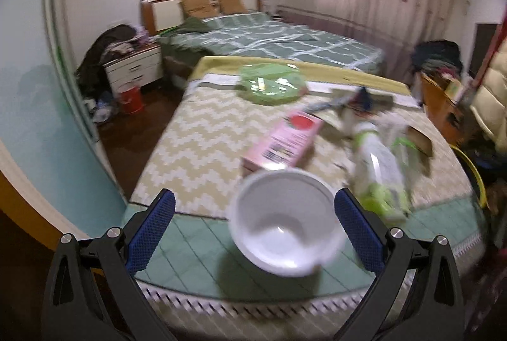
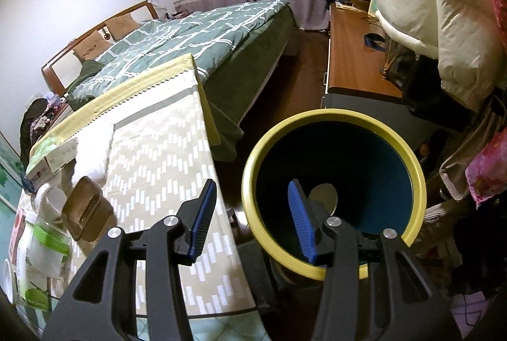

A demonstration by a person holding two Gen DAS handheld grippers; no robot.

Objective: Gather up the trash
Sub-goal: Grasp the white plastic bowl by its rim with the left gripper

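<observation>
In the left wrist view a white disposable bowl (image 1: 286, 222) lies tilted near the front edge of the table (image 1: 196, 135), between the wide-apart fingers of my open left gripper (image 1: 253, 208), untouched. Behind it lie a pink carton (image 1: 285, 140), a green-and-white plastic pack (image 1: 381, 171) and a green lidded container (image 1: 271, 83). In the right wrist view my right gripper (image 2: 253, 198) is open and empty, above the near rim of a yellow-rimmed dark bin (image 2: 332, 192) beside the table. A pale scrap (image 2: 323, 195) lies in the bin's bottom.
A brown tray (image 2: 84, 208), a white towel (image 2: 95, 151) and a box (image 2: 52, 162) lie on the table in the right wrist view. A green bed (image 2: 196, 34) stands behind. A wooden desk (image 2: 355, 56) with coats and clothes is right of the bin.
</observation>
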